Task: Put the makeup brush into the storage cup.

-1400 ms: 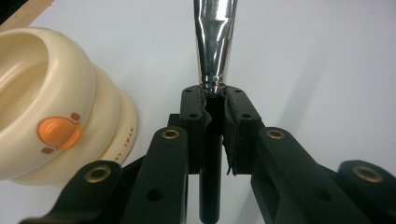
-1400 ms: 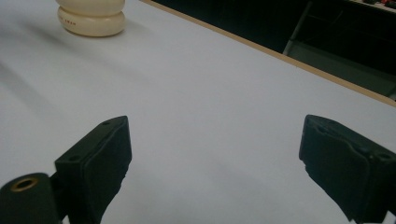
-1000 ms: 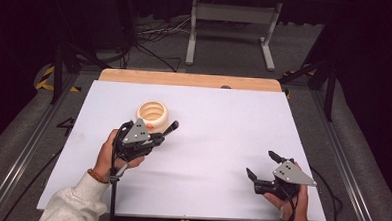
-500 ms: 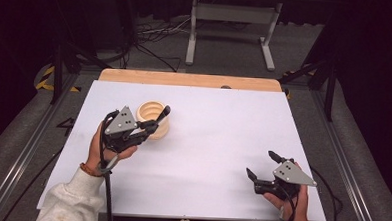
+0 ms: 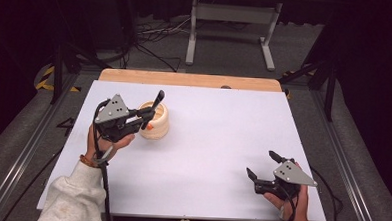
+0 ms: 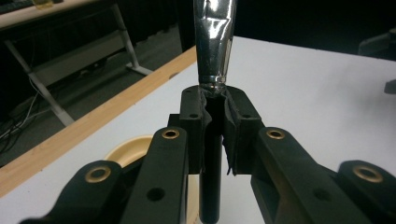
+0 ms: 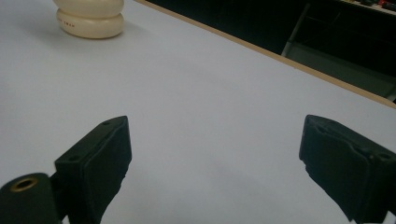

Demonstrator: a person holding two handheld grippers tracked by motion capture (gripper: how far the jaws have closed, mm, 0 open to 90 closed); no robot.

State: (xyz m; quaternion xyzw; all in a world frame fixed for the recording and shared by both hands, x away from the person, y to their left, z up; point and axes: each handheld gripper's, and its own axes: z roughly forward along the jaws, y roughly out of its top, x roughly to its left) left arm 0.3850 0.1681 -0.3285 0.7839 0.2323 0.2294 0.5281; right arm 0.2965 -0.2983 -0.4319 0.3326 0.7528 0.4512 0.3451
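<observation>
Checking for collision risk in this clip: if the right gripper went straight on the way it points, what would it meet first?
Probably nothing nearby. The right gripper, open, faces bare white table. The cream container sits far ahead and left of its line, though depth is hard to judge.
</observation>
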